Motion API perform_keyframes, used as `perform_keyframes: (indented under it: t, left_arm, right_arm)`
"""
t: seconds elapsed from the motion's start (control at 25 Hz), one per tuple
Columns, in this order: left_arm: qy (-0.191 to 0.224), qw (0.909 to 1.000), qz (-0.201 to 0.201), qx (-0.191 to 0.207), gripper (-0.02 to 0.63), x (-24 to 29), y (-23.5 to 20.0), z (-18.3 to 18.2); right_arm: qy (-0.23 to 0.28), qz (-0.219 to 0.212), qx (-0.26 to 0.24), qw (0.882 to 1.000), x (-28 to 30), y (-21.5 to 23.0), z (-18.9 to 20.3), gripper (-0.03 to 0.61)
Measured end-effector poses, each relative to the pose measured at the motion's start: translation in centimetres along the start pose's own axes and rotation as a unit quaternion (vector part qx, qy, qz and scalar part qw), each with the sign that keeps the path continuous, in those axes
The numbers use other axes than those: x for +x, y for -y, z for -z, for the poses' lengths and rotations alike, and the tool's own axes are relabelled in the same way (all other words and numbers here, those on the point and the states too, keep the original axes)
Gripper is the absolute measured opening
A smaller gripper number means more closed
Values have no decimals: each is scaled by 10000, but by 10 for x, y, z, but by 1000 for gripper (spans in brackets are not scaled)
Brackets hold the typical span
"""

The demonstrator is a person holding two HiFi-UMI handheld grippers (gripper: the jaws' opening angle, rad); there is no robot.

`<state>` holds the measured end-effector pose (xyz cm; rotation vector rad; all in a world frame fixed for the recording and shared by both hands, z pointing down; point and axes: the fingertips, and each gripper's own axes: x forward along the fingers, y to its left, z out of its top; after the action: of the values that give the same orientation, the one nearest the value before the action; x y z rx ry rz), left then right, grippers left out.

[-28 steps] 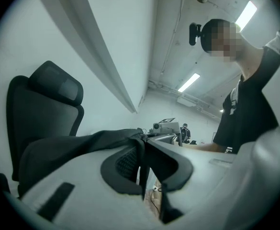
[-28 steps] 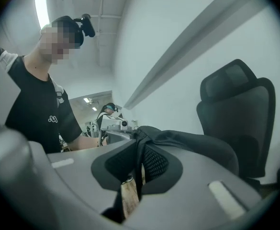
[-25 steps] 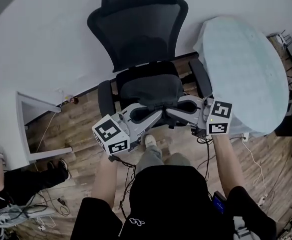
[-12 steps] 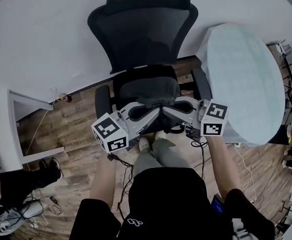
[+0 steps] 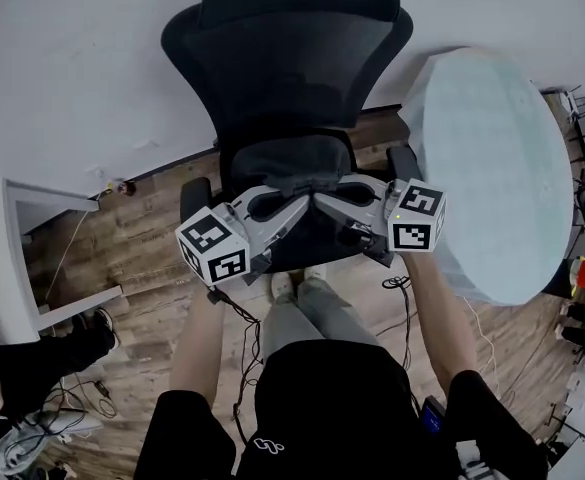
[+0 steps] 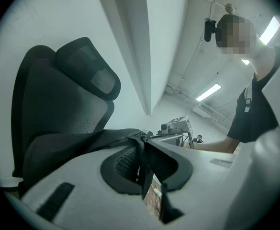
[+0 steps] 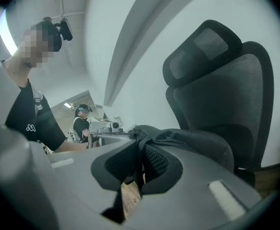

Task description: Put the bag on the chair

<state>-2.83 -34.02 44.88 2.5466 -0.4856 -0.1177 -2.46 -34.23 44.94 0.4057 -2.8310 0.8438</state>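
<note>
A black mesh office chair stands against the white wall. A dark grey bag hangs over its seat, between the armrests. My left gripper and right gripper meet tip to tip at the bag's near edge, each shut on a fold of its fabric. In the left gripper view the jaws pinch the bag, with the chair back behind. The right gripper view shows the same grip on the bag in front of the chair. The seat is mostly hidden under the bag.
A round pale green table stands close on the right of the chair. A white panel leans at the left wall. Cables lie on the wood floor. Another person's leg is at the lower left.
Both grippers have carried the bag forward, toward the chair's back. The person has stepped closer to the chair.
</note>
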Motion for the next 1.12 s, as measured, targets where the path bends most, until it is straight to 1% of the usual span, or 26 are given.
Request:
perform_keyframes:
  t: [0.16, 0.32, 0.44, 0.56, 0.64, 0.68, 0.84, 0.92, 0.96, 1.04, 1.12]
  left_arm:
    - [-60, 9997, -236, -49, 29, 13, -36, -7]
    - [-140, 9984, -528, -157, 29, 31, -80, -10]
    - [-216, 9951, -853, -443, 29, 43, -117, -3]
    - [-344, 9899, -1152, -751, 29, 51, -153, 8]
    - [-386, 9858, -1313, -969, 28, 55, -172, 16]
    - [-346, 9841, -1368, -1080, 28, 57, -179, 18]
    - [-185, 9759, -1499, -1575, 32, 69, -199, 24]
    - [-114, 9718, -1557, -1769, 35, 73, -202, 28]
    - [-57, 9705, -1562, -1837, 32, 73, -202, 28]
    - [35, 9690, -1504, -1961, 42, 72, -199, 29]
    - [-8, 9695, -1439, -1982, 63, 67, -194, 35]
  right_arm:
    - [-10, 126, -42, 9999, 11, 36, -9, 37]
    - [-111, 250, 96, 9996, 21, 82, -16, 38]
    - [-359, 461, 269, 9979, 34, 120, -11, 37]
    - [-639, 703, 386, 9947, 47, 154, -1, 34]
    - [-665, 840, 519, 9929, 54, 172, 5, 35]
    - [-598, 900, 625, 9922, 55, 179, 6, 34]
    - [-138, 1146, 1225, 9857, 53, 203, 10, 34]
    - [-80, 1306, 1442, 9809, 50, 210, 13, 40]
    - [-139, 1377, 1450, 9797, 49, 211, 14, 42]
    - [-400, 1466, 1282, 9800, 47, 209, 15, 58]
    - [-678, 1482, 1066, 9808, 45, 205, 21, 94]
